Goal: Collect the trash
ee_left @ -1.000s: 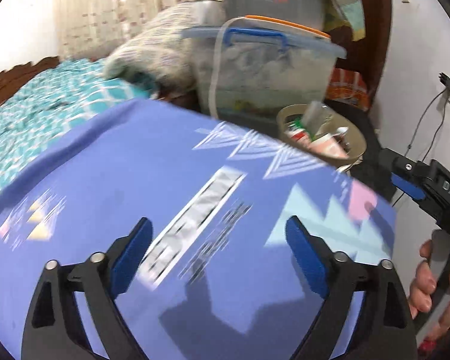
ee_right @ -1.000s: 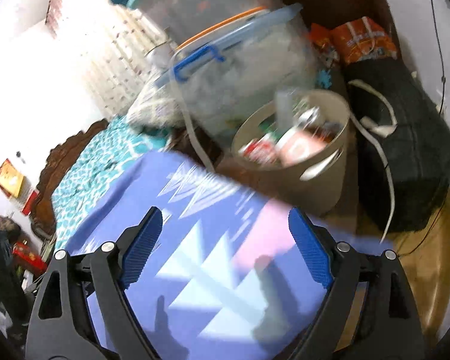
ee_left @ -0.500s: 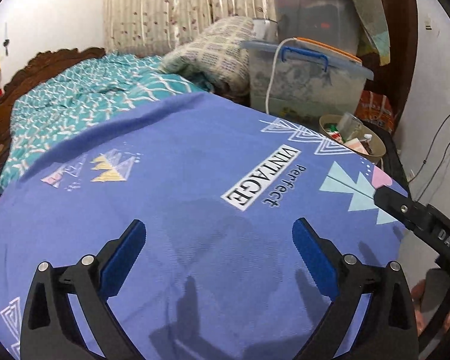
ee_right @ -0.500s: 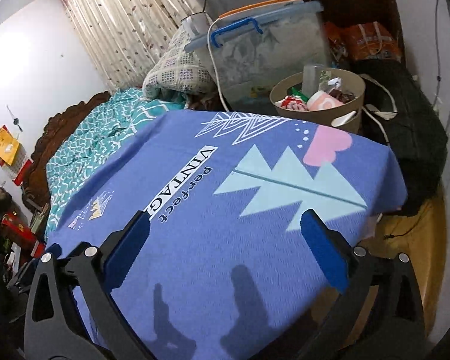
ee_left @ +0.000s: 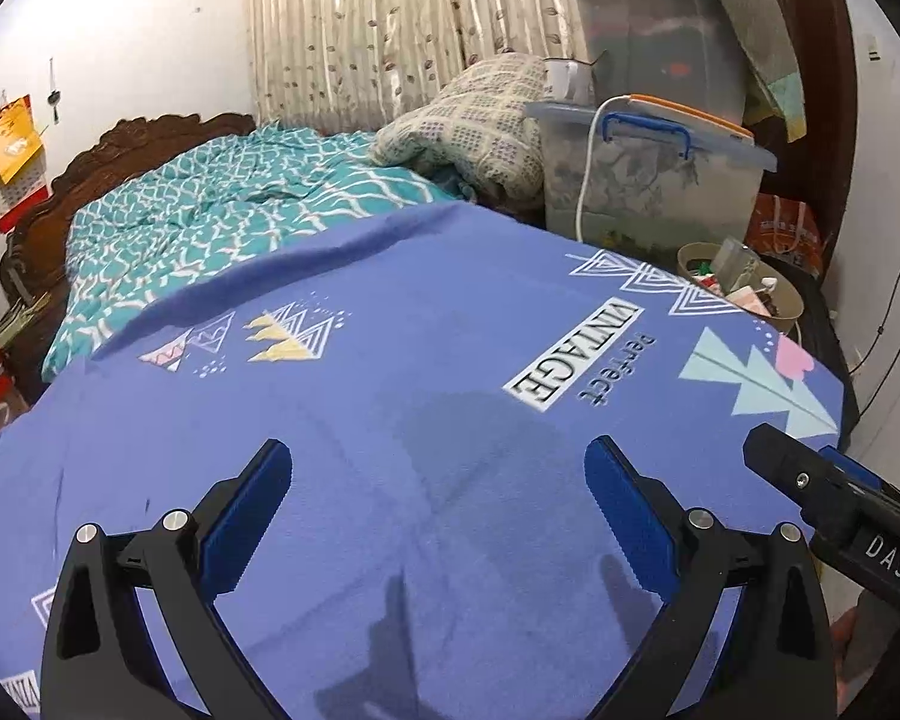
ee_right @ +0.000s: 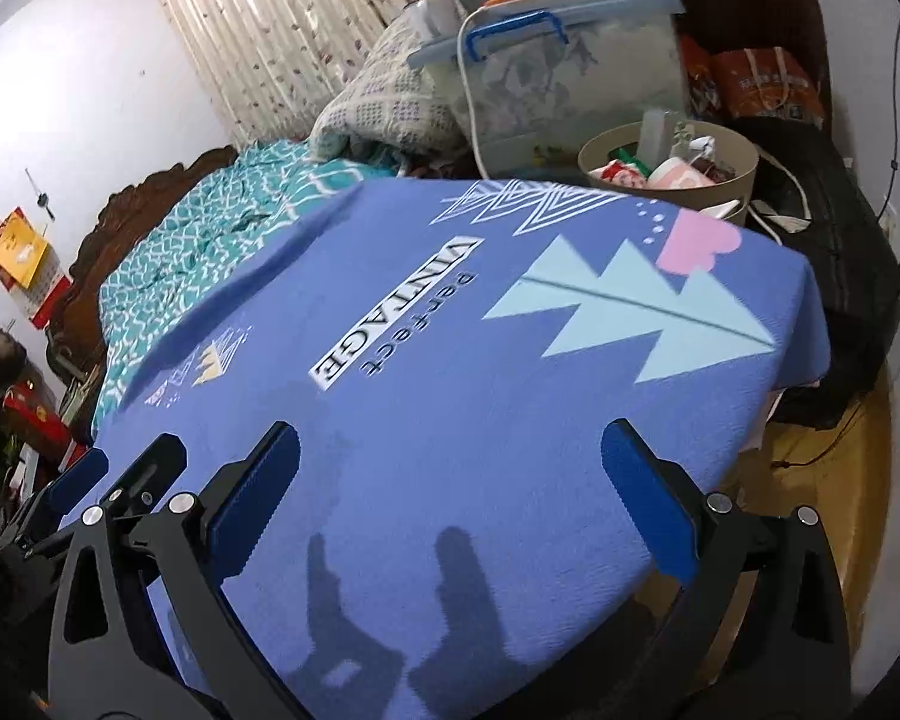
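Both the left gripper (ee_left: 438,510) and right gripper (ee_right: 450,492) are hanging wide open, empty, over the blue-clothed worktop (ee_right: 510,420); the trash bin (ee_right: 732,171) (far right) is holding light, crushable wrappers, best pinched at an edge.

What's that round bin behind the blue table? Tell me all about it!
The round bin is a beige tub, plastic by the look of it, standing upright past the far edge of the blue tablecloth, which hides its lower front. It has no lid and is filled nearly to the rim with trash: red-and-white wrappers, a pink-and-white cup, a clear plastic piece sticking up. A lidded clear storage box stands close behind it, and a black bag lies beside it.
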Demonstrator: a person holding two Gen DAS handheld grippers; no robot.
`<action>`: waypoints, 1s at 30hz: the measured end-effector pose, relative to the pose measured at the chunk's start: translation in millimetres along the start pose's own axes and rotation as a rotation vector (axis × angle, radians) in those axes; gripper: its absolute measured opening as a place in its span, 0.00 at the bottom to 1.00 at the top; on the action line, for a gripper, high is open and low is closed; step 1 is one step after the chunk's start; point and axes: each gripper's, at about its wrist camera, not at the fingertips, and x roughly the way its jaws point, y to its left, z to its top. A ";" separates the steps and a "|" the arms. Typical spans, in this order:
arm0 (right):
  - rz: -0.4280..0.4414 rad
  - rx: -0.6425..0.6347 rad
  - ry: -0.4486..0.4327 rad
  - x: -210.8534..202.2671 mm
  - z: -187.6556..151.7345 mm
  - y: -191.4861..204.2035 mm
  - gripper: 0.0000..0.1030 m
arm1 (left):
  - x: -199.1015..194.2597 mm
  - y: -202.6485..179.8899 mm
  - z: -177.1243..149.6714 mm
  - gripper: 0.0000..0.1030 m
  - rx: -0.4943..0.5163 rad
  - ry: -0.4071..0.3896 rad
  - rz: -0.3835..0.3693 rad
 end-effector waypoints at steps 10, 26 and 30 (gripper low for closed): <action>0.011 0.006 0.046 -0.2 -6.5 1.3 0.97 | -4.0 11.8 -11.2 0.92 -0.024 0.013 0.096; 0.001 0.034 -0.017 -31.4 1.1 -16.4 0.97 | -14.6 -5.9 -7.8 0.92 -0.020 0.014 0.062; -0.012 0.054 -0.078 -59.3 7.2 -29.3 0.97 | -25.5 -17.9 0.6 0.92 -0.007 -0.017 0.027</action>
